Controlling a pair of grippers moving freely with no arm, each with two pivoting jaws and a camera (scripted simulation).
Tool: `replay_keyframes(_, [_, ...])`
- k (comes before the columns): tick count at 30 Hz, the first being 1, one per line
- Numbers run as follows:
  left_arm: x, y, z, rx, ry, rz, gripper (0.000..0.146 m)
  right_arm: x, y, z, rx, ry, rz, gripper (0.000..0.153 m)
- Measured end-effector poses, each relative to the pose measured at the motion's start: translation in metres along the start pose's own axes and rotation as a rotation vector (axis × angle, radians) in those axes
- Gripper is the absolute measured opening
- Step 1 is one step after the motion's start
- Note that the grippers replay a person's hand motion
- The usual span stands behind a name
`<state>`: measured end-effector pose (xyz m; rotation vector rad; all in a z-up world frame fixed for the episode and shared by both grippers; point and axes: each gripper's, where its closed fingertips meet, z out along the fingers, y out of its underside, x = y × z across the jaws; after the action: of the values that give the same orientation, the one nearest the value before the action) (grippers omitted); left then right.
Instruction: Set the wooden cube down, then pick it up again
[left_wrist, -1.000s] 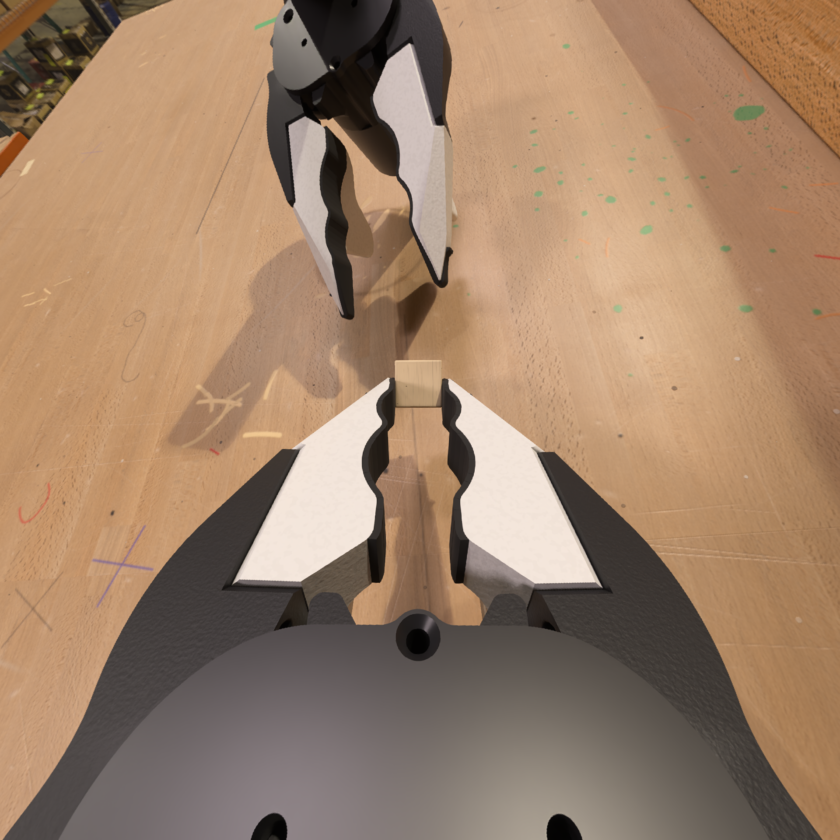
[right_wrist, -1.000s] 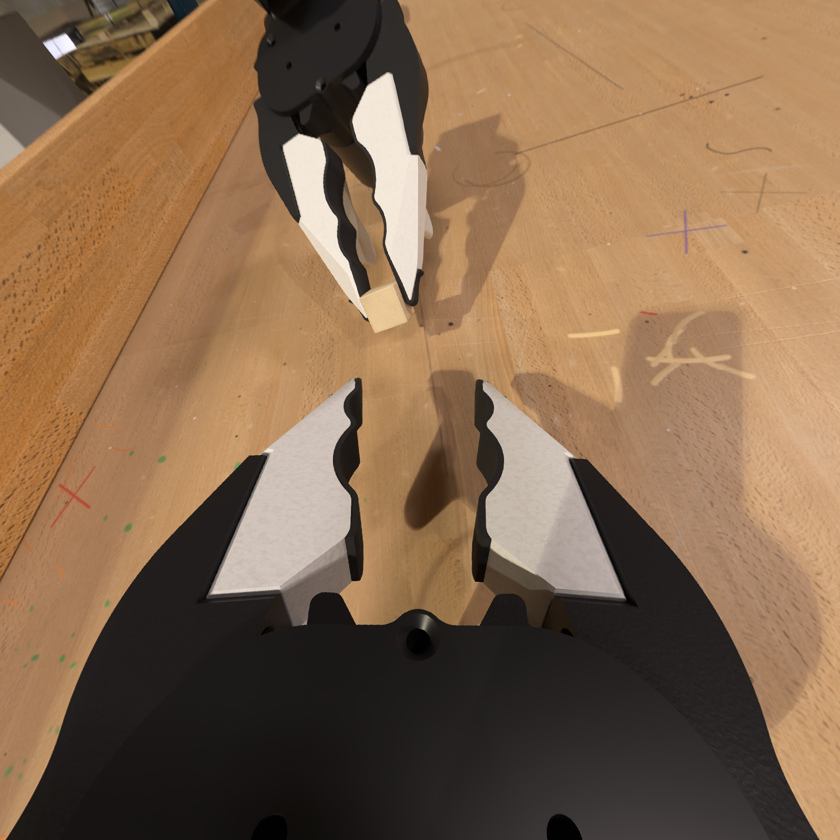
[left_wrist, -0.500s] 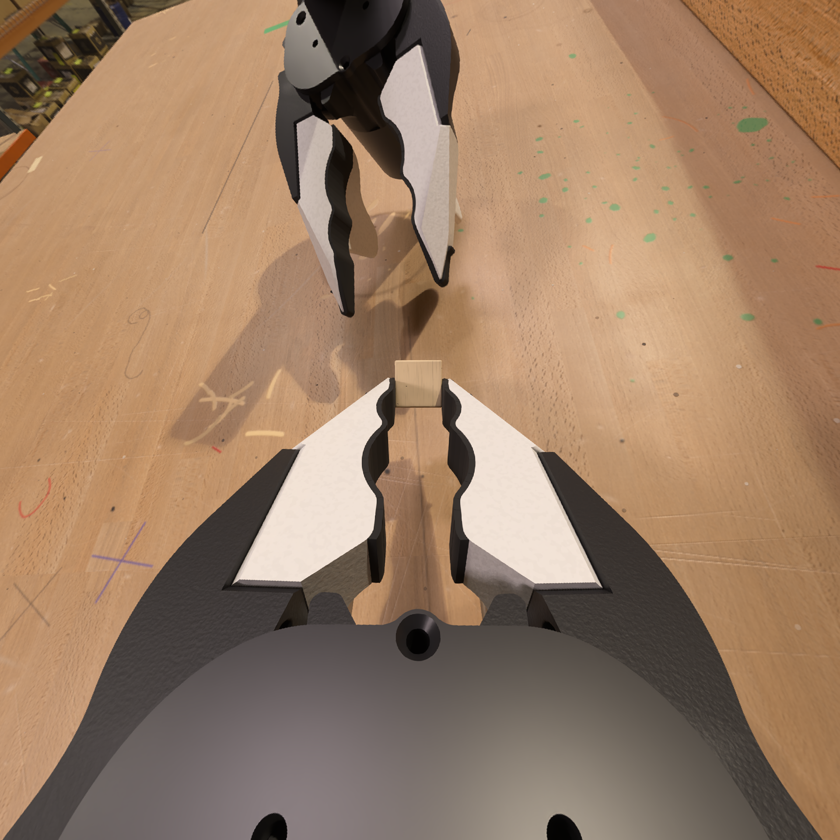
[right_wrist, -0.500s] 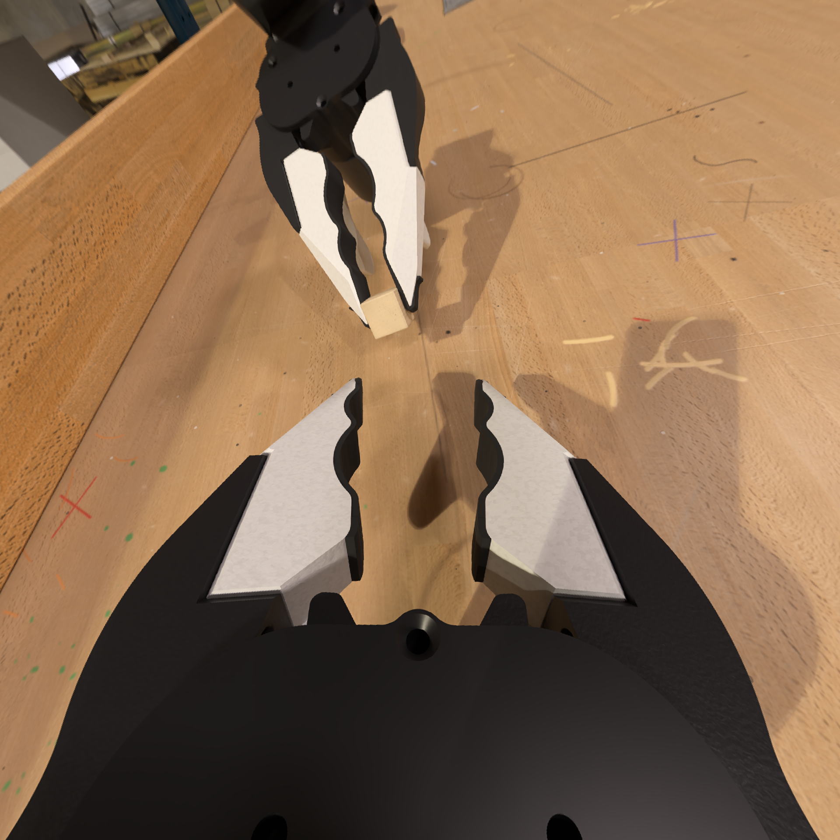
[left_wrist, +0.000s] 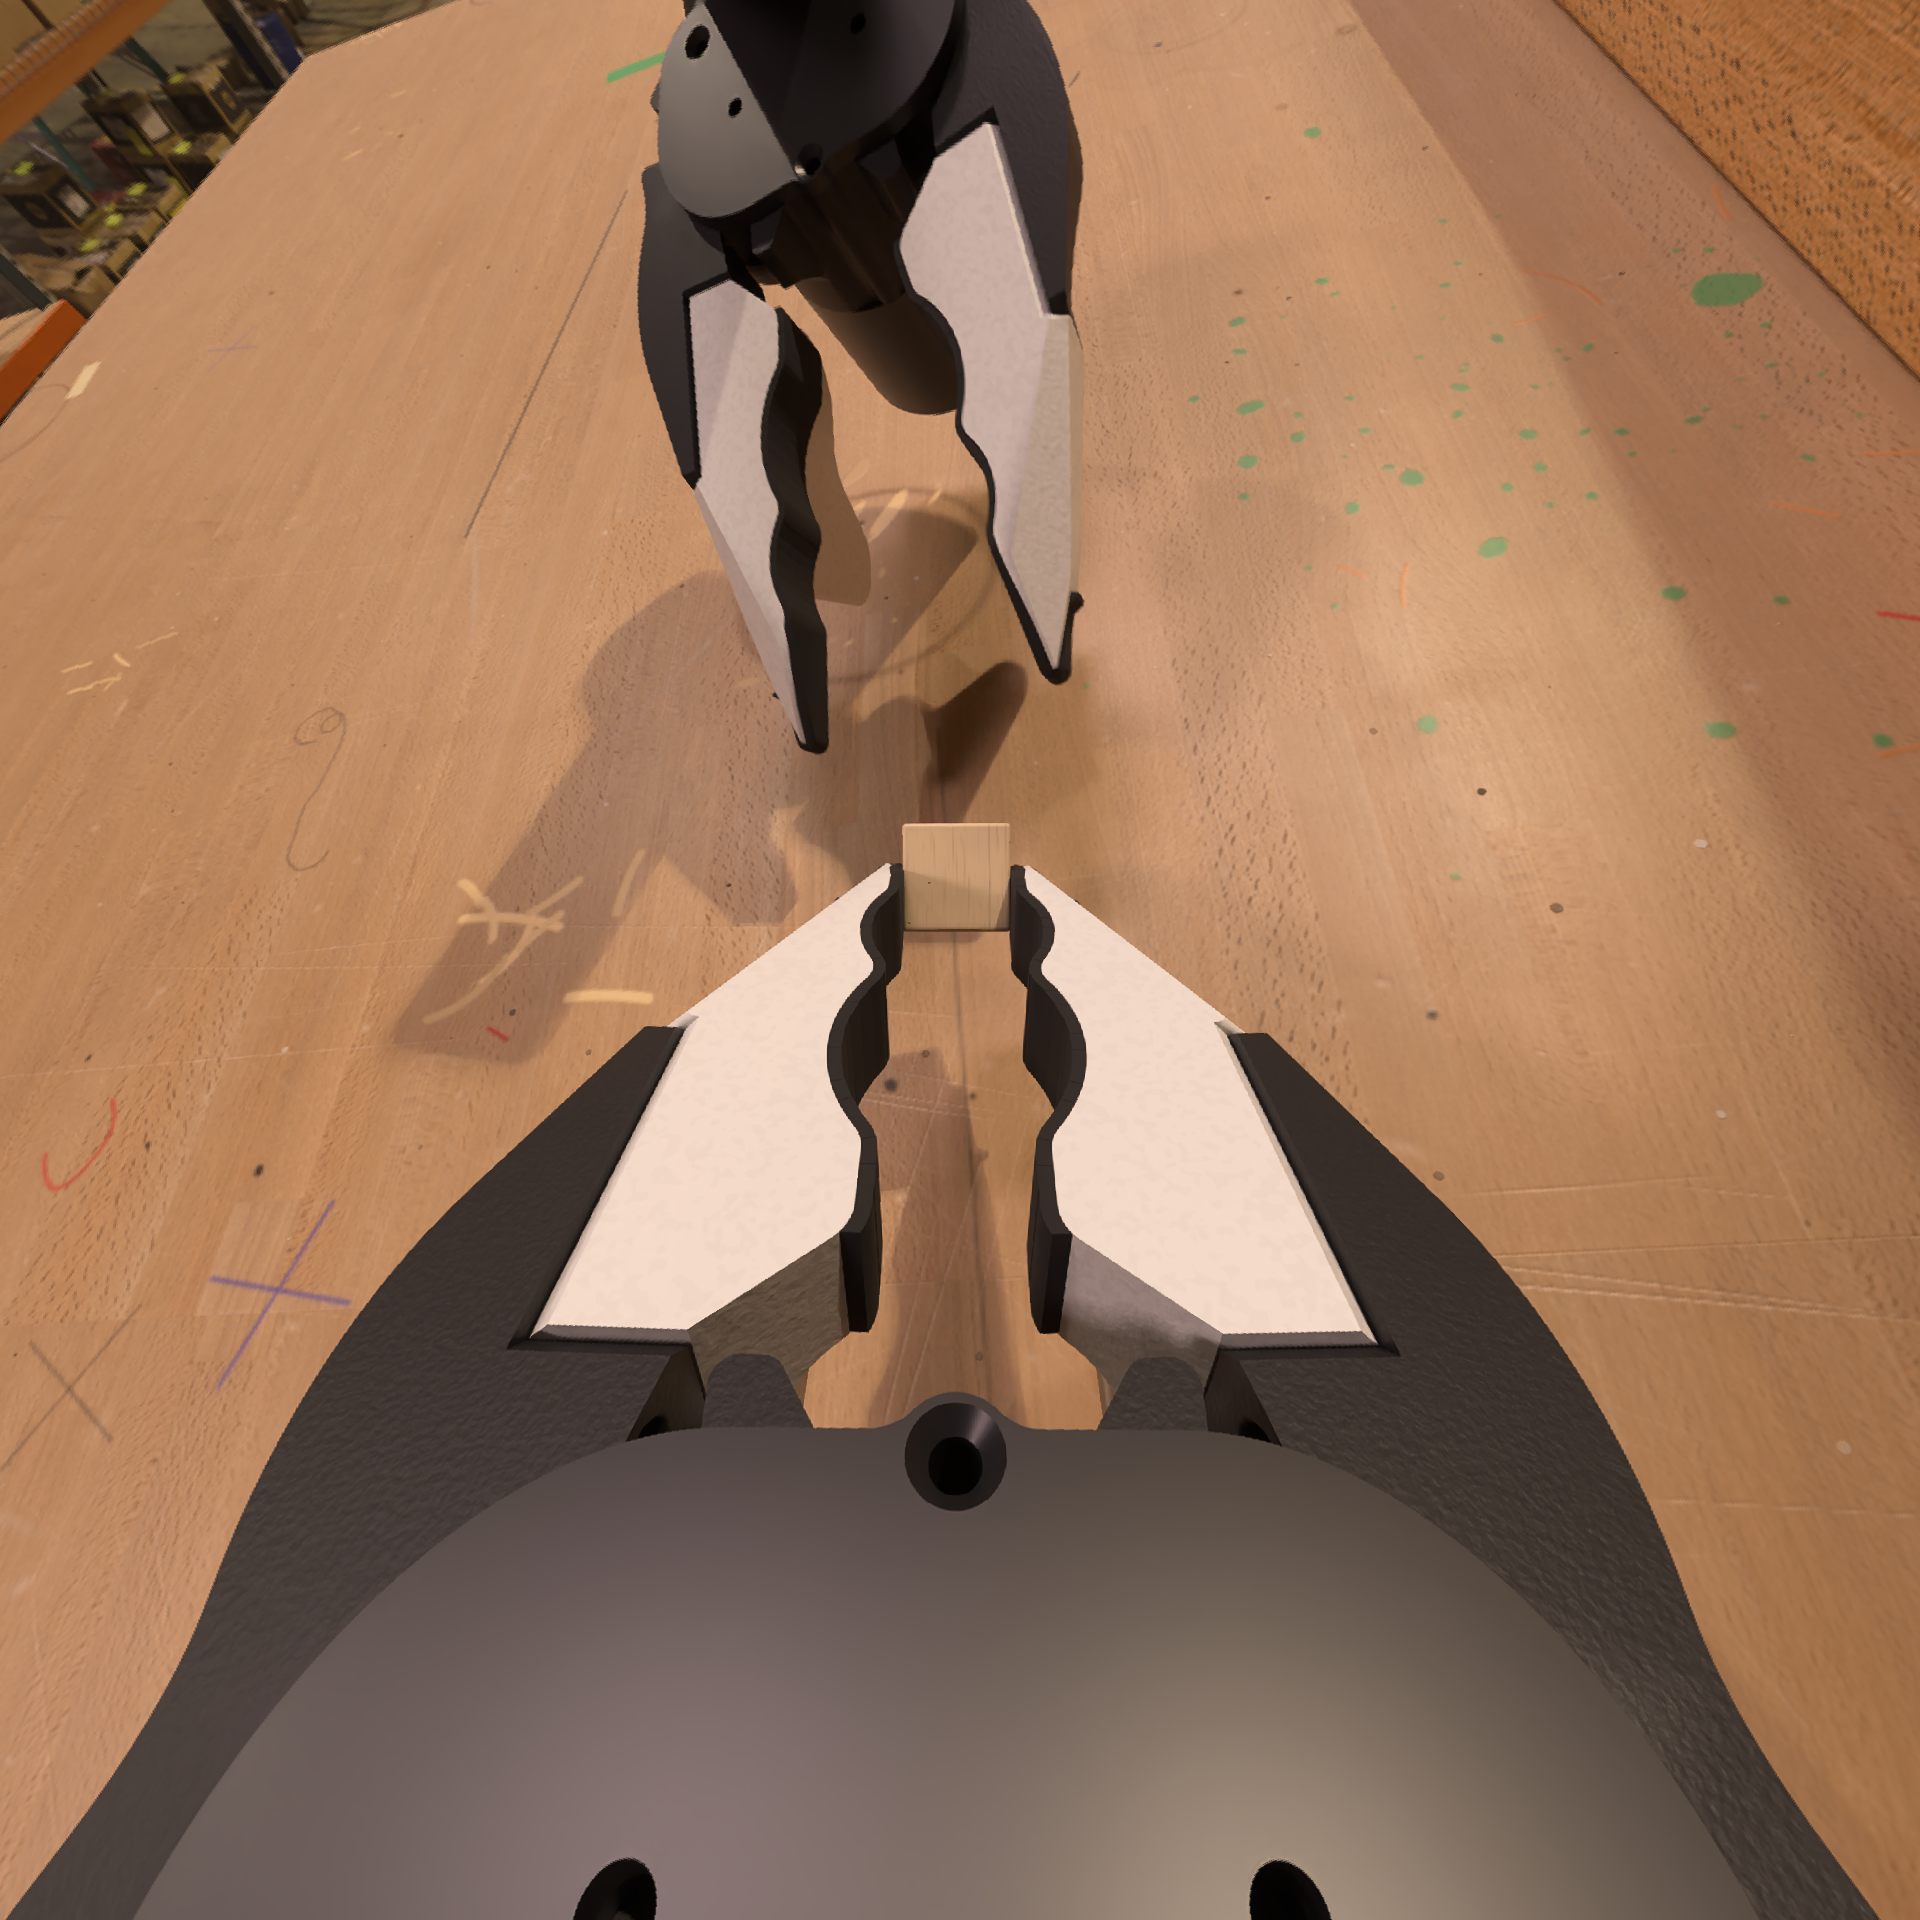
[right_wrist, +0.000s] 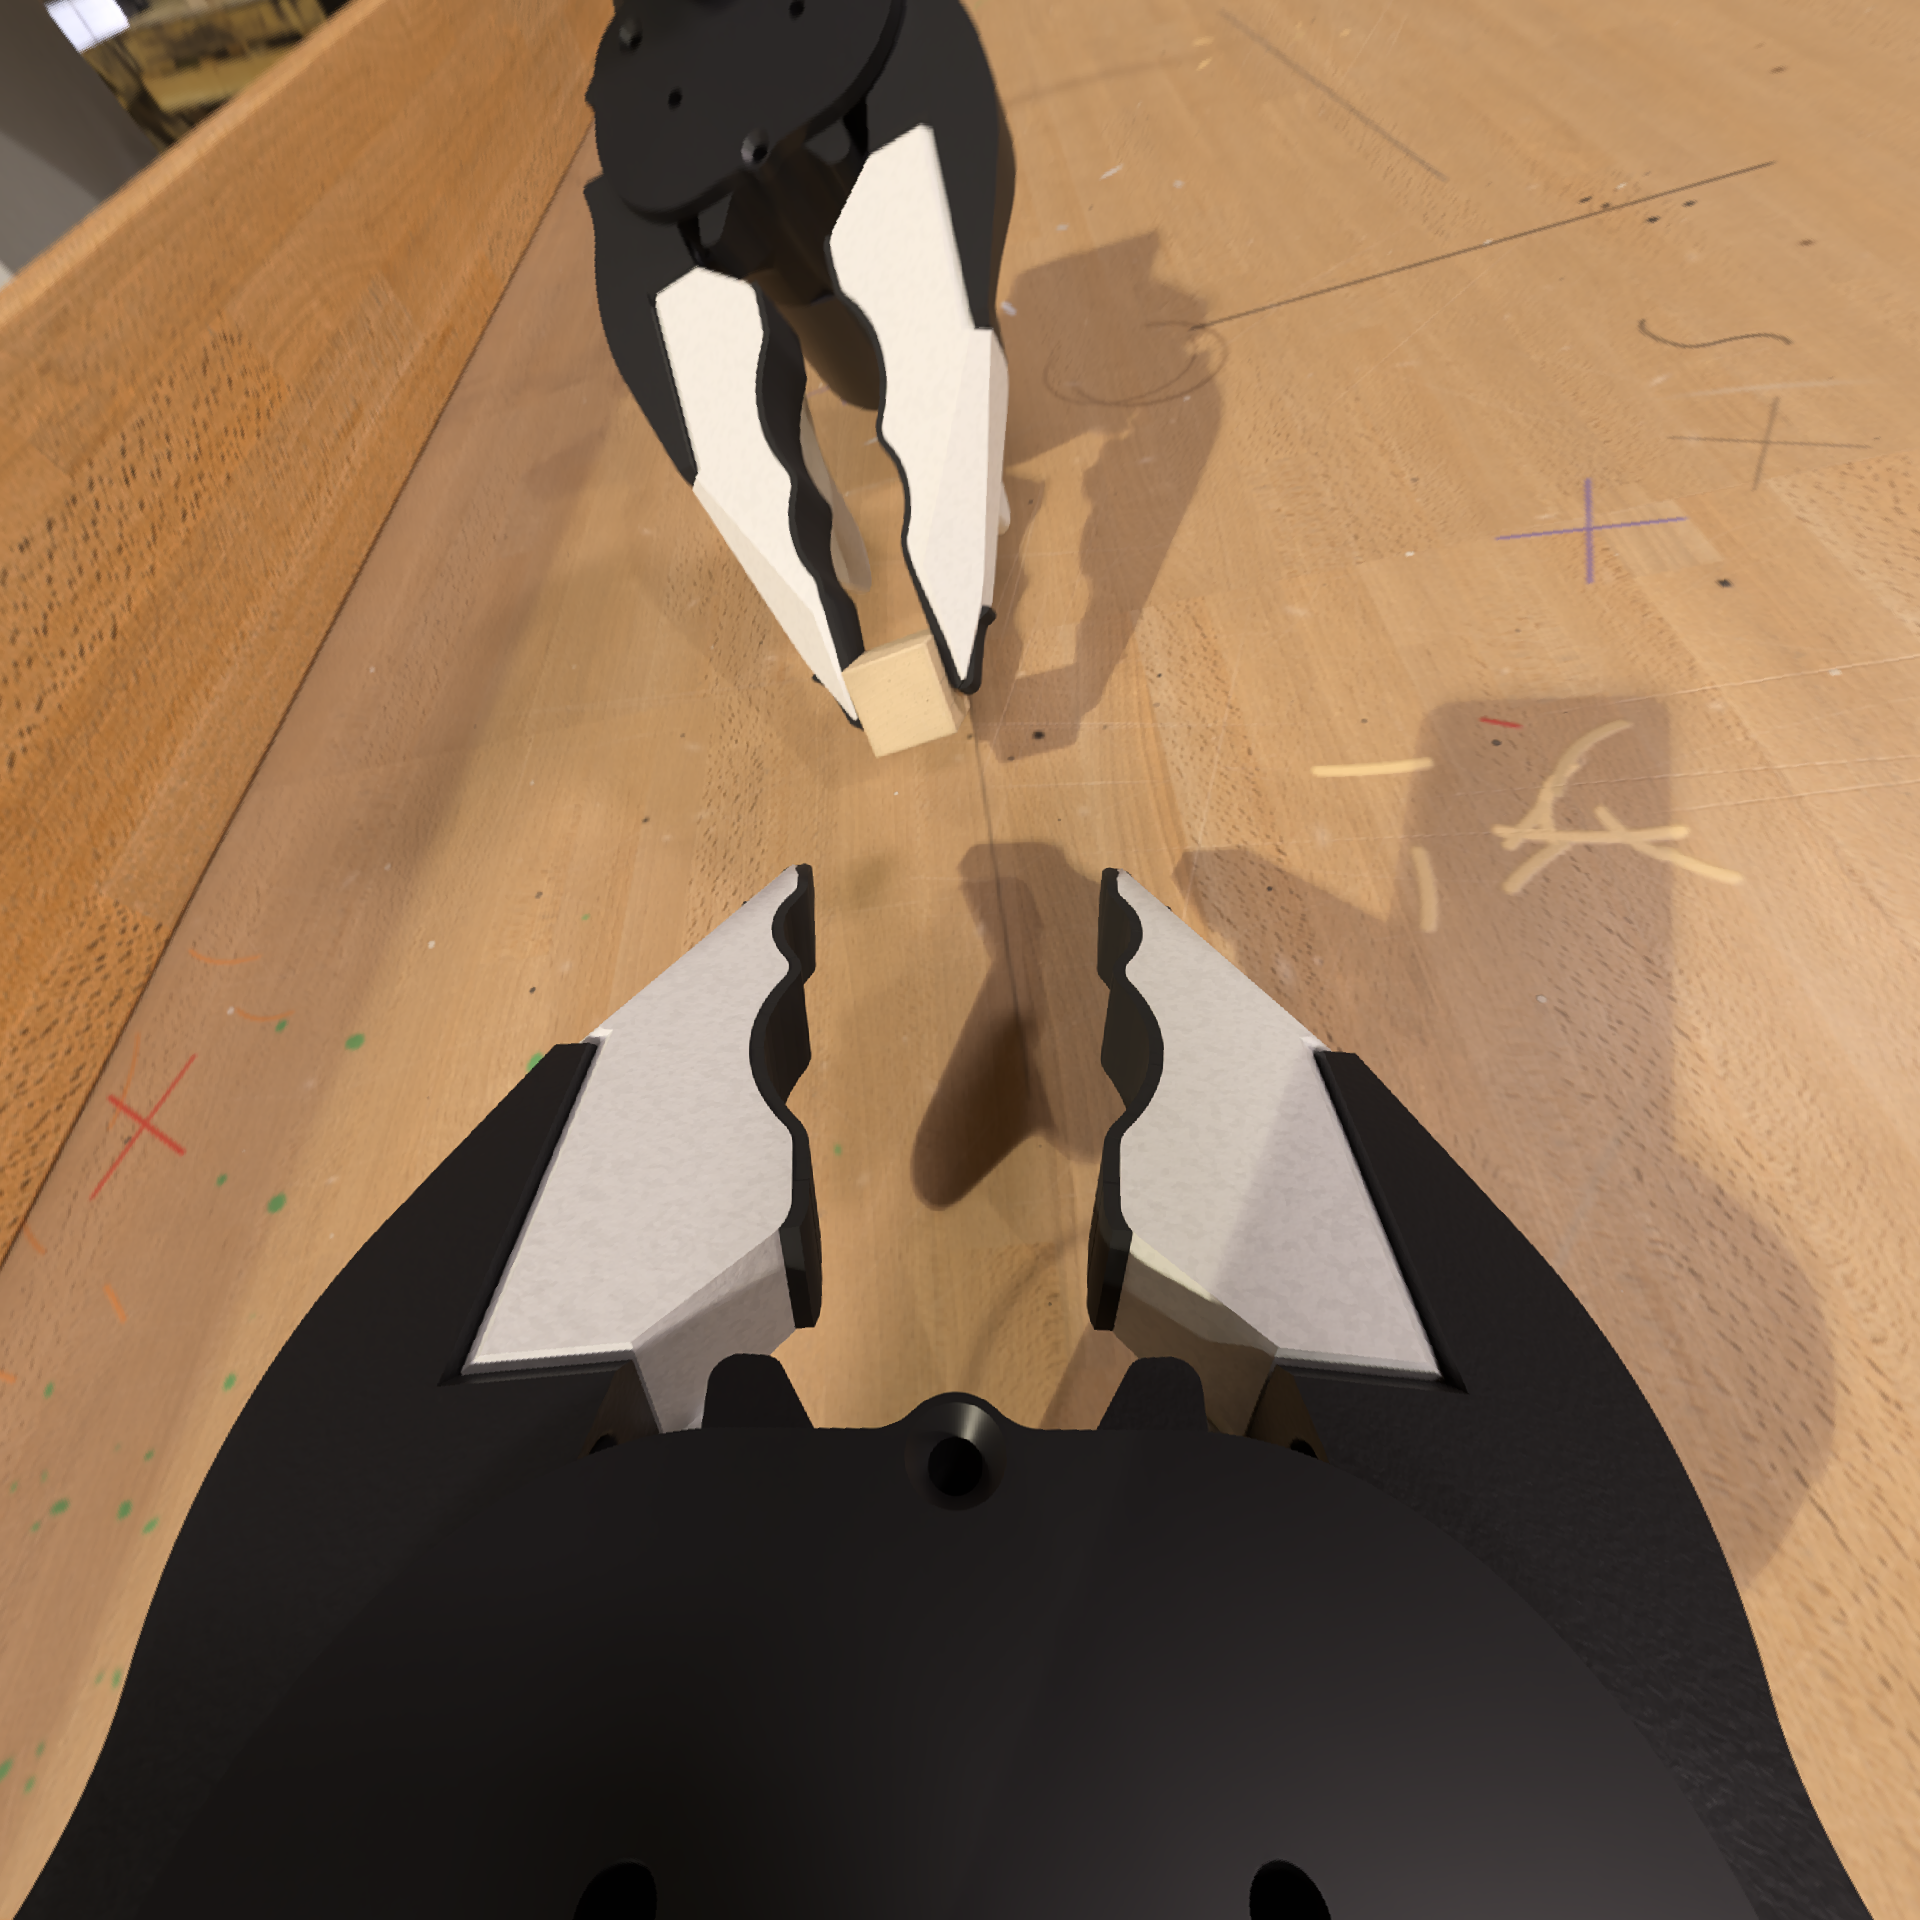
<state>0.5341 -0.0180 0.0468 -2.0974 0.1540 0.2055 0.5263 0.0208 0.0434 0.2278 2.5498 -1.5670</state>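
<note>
A small pale wooden cube (left_wrist: 956, 878) sits pinched between the tips of my left gripper (left_wrist: 956, 885), at or just above the wooden tabletop (left_wrist: 1455, 935); I cannot tell whether it touches. In the right wrist view the cube (right_wrist: 902, 698) shows at the tips of the left gripper (right_wrist: 904, 694), straight ahead. My right gripper (right_wrist: 956, 883) is open and empty, a short way from the cube and facing it. It also shows in the left wrist view (left_wrist: 935, 707), tips pointing down just beyond the cube.
A raised wooden ledge runs along one side of the table (left_wrist: 1787, 156), also seen in the right wrist view (right_wrist: 208, 436). Green paint specks (left_wrist: 1496, 545) and pen marks (right_wrist: 1590, 530) dot the surface. The table's far edge (left_wrist: 62, 270) has shelving beyond.
The right gripper has drifted slightly nearer to the cube and stays open. The left gripper keeps the same hold on the cube and has barely moved.
</note>
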Motion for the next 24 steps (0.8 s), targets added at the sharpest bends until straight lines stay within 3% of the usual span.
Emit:
replay_keyframes(6, [0.003, 0.0, 0.0, 0.003, 0.0, -0.003, 0.019, -0.004, 0.001, 0.001, -0.014, -0.008, -0.029, 0.057])
replay_keyframes(9, [0.0, -0.002, 0.004, 0.004, -0.001, -0.006, 0.019, -0.017, -0.01, -0.003, 0.075, -0.094, -0.068, 0.046])
replay_keyframes(11, [-0.004, 0.0, 0.007, 0.006, 0.0, -0.006, 0.019, -0.011, -0.012, -0.004, 0.086, -0.049, -0.072, 0.045])
replay_keyframes(15, [-0.009, 0.002, 0.009, 0.016, -0.006, -0.004, 0.019, 0.007, -0.001, -0.001, 0.0, 0.063, -0.02, 0.059])
replay_keyframes(19, [-0.013, -0.003, 0.01, 0.065, -0.002, 0.009, 0.019, 0.003, 0.01, 0.006, -0.096, 0.045, -0.048, 0.058])
replay_keyframes(24, [-0.015, -0.003, 0.012, 0.072, 0.009, 0.004, 0.019, -0.004, 0.01, 0.007, -0.094, 0.008, -0.066, 0.055])
